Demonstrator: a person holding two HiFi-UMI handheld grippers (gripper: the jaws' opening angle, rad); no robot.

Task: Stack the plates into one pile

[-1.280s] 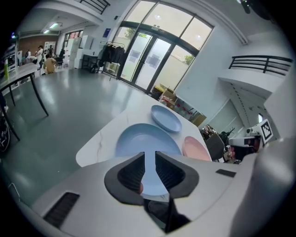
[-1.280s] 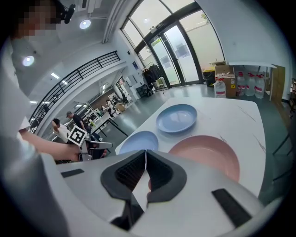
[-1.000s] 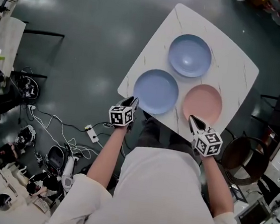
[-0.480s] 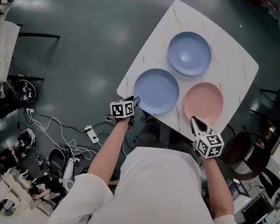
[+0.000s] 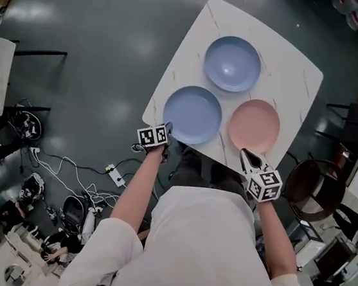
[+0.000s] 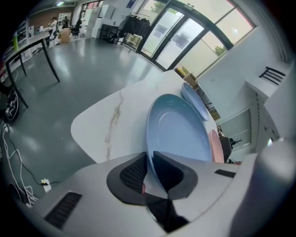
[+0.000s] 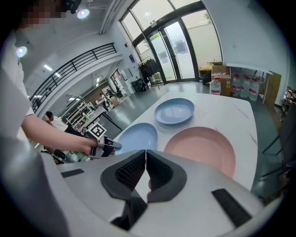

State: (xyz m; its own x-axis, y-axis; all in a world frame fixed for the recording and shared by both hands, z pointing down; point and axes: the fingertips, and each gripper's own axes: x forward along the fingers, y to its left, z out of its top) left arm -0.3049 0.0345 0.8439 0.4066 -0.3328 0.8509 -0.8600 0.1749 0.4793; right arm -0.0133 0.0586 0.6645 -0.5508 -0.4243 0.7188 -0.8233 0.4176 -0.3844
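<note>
Three plates lie apart on the white table (image 5: 292, 69): a near blue plate (image 5: 193, 113), a far blue plate (image 5: 233, 63) and a pink plate (image 5: 254, 126). My left gripper (image 5: 167, 130) sits at the near blue plate's front-left rim. In the left gripper view that rim (image 6: 152, 139) runs between the jaws, which have just been closing and now press on it. My right gripper (image 5: 245, 155) hovers just in front of the pink plate (image 7: 203, 146), shut and holding nothing. From the right gripper view the left gripper (image 7: 113, 146) shows beside the near blue plate (image 7: 136, 136).
The table's front edge runs right under both grippers. A dark round chair (image 5: 309, 187) stands to the right of the table. Cables and a power strip (image 5: 117, 175) lie on the grey floor at the left.
My left gripper has come down to the near blue plate's rim and its jaws have closed on it. The right gripper has stayed by the pink plate.
</note>
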